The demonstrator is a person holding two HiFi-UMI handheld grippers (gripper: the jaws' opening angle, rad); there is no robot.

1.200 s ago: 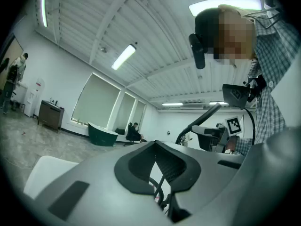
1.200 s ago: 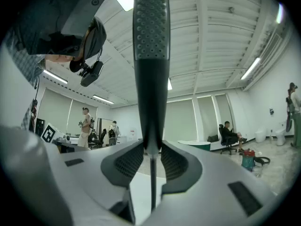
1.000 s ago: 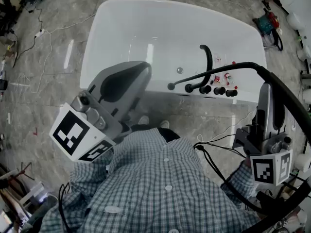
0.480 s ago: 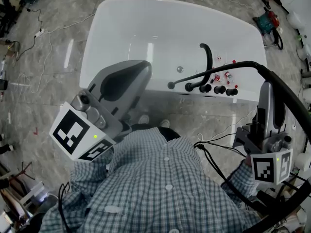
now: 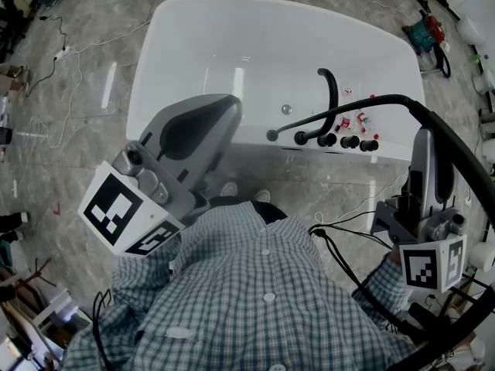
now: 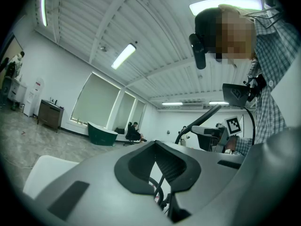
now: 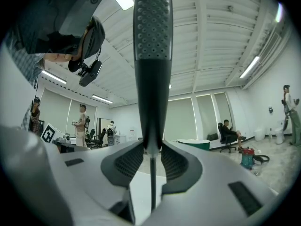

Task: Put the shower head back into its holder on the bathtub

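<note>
Head view: a white bathtub (image 5: 158, 60) fills the upper centre of the frame on a grey stone floor (image 5: 62, 137). A black curved spout (image 5: 331, 91) and a row of black knobs (image 5: 336, 142) stand on its near rim, right of centre. The person's checked shirt (image 5: 263, 292) takes up the bottom of the frame. The left gripper (image 6: 160, 169) sits at centre left, raised over the tub's near left corner. In its own view the pads stand a narrow gap apart, with nothing between them. Only the white tub and thin dark lines show through the gap. The right gripper (image 7: 151, 153) is at the right edge of the head view, off the tub's near right corner and well apart from the fittings. In its own view the jaws are clamped on the slim lower neck of the shower head (image 7: 151, 55). The shower head is black and stick-shaped. It rises upright to the top centre of that frame, its dotted face toward the camera. It is therefore held in the air, clear of the tub. In the head view a black hose (image 5: 363, 109) runs from near the knobs up and right, thickening as it arcs to the right edge. Where the hose joins the shower head cannot be told there. The holder cannot be told apart from the other rim fittings.
</note>
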